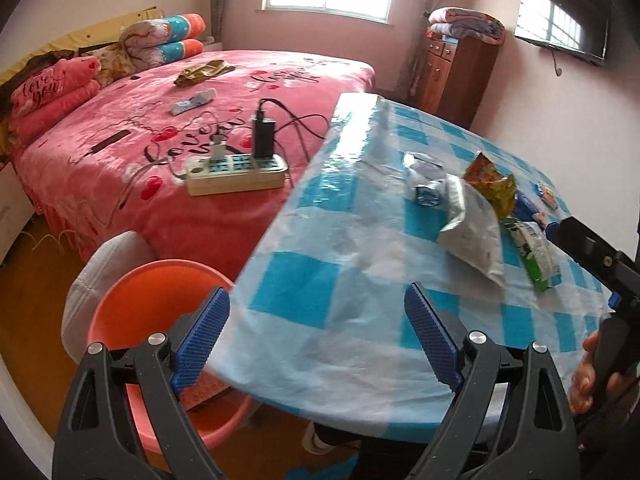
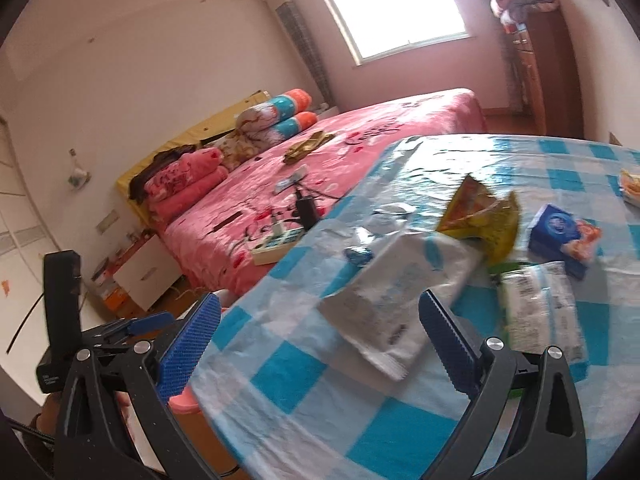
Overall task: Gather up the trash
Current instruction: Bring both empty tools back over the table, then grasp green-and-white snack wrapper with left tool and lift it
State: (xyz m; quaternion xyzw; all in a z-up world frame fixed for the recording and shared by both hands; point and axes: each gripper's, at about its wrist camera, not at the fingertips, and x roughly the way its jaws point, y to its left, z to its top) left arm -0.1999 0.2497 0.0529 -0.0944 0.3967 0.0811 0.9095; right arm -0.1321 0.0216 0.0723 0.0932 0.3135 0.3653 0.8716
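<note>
We hold our left gripper (image 1: 316, 336) with its blue pads spread wide and nothing between them, over the near edge of the table (image 1: 304, 292) with its blue-and-white checked cloth. Below and to its left stands an orange basin (image 1: 132, 300); the part of its inside that we can see holds nothing, and the rest is hidden behind the gripper and the table edge. The trash lies ahead and to the right of this gripper: a white pouch (image 1: 474, 232), a yellow snack bag (image 1: 494, 184) standing open behind it, a green wrapper (image 1: 538, 254) beside it, and a small blue wrapper (image 1: 428, 196) farther in.

Our right gripper (image 2: 320, 344) is likewise wide open and empty. The white pouch (image 2: 396, 292) lies just ahead between its fingers, untouched. The green wrapper (image 2: 536, 304) lies just right of it, the yellow snack bag (image 2: 480, 220) beyond, and a blue packet (image 2: 560, 236) farther right.
</note>
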